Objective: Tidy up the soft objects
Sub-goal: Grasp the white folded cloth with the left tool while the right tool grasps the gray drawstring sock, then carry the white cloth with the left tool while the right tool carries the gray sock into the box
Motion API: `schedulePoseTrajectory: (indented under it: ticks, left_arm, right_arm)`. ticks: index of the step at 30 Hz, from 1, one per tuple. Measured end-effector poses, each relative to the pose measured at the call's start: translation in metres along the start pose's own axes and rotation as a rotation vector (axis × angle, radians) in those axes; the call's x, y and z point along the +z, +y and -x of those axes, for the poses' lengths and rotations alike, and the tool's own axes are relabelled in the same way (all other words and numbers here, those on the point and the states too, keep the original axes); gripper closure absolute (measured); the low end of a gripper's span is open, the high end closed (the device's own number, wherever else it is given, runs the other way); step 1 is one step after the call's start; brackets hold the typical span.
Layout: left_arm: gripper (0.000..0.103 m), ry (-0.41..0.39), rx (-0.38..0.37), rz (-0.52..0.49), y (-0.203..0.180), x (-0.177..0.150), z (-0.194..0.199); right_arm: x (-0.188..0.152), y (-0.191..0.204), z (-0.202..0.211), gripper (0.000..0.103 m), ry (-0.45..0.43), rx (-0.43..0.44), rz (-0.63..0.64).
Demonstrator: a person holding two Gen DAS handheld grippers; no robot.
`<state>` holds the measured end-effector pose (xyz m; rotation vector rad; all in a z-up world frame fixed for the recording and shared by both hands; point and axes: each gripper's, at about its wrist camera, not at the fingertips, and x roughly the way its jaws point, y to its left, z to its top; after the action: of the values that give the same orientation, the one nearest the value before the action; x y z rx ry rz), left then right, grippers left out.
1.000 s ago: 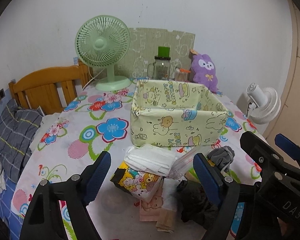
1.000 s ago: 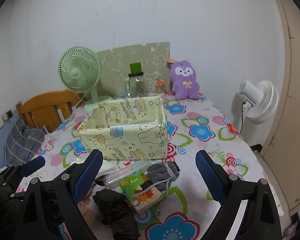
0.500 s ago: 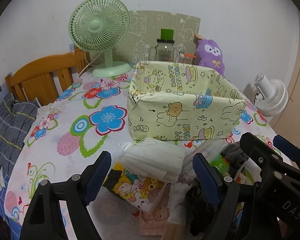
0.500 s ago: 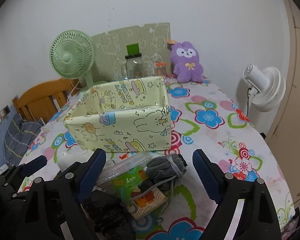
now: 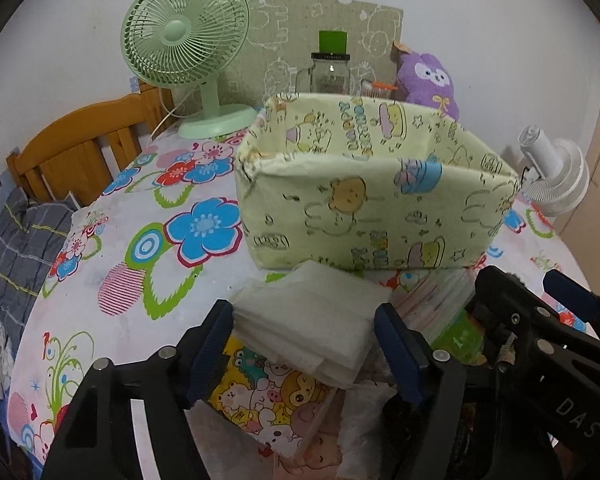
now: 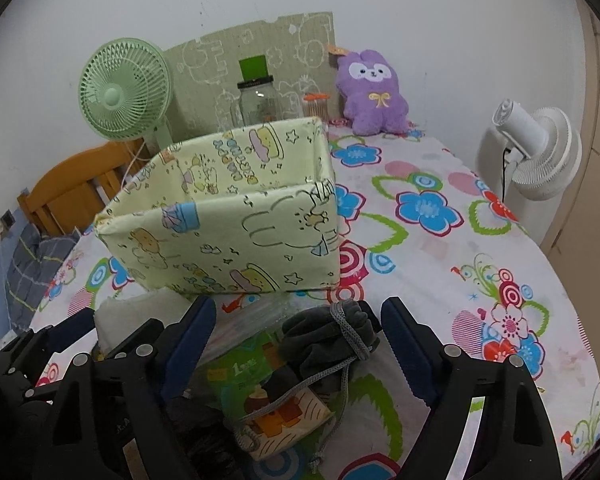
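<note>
Left gripper [image 5: 304, 332] jaws have just been narrowing around the white pack [image 5: 312, 320], pads not visibly pressing. Right gripper [image 6: 296, 336] jaws apart, also just narrowing, around the grey drawstring pouch [image 6: 328, 340].

Risks: white pack sits on the cartoon pack [image 5: 268, 400], so a low grab drags both; pouch cord [image 6: 300, 384] lies over the green pack [image 6: 252, 372] and may snag it.

Count: one yellow box [image 5: 364, 200], empty as far as visible, on the counter [image 5: 140, 240] just behind the pile; two fans; one purple plush [image 6: 374, 92]; one jar.
</note>
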<state>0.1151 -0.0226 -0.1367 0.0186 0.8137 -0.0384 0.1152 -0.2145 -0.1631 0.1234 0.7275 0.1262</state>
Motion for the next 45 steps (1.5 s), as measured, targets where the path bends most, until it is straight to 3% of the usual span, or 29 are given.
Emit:
schedulePoseTrajectory:
  ticks: [5,11,14,22,45]
  left_arm:
    - [0.037,0.025,0.007,-0.012,-0.005,-0.004,-0.006]
    - [0.053,0.042,0.019,-0.031,-0.011,-0.008,-0.011]
    - [0.063,0.051,0.005,-0.020,-0.011,-0.008,-0.011]
    - [0.083,0.061,-0.006,-0.018,-0.014,-0.010,-0.013]
    - [0.087,-0.035,-0.052,0.009,-0.014,0.009,0.030]
  right_arm:
    - [-0.004,-0.005,-0.010,0.017,0.033,-0.004,-0.011]
    - [-0.010,-0.008,-0.019,0.026,0.064,-0.020,-0.012]
    - [-0.012,-0.008,-0.020,0.041,0.068,-0.050,-0.002]
    - [-0.013,-0.004,-0.020,0.055,0.061,-0.066,0.018]
    - [0.012,0.007,0.028,0.059,-0.056,-0.020,-0.003]
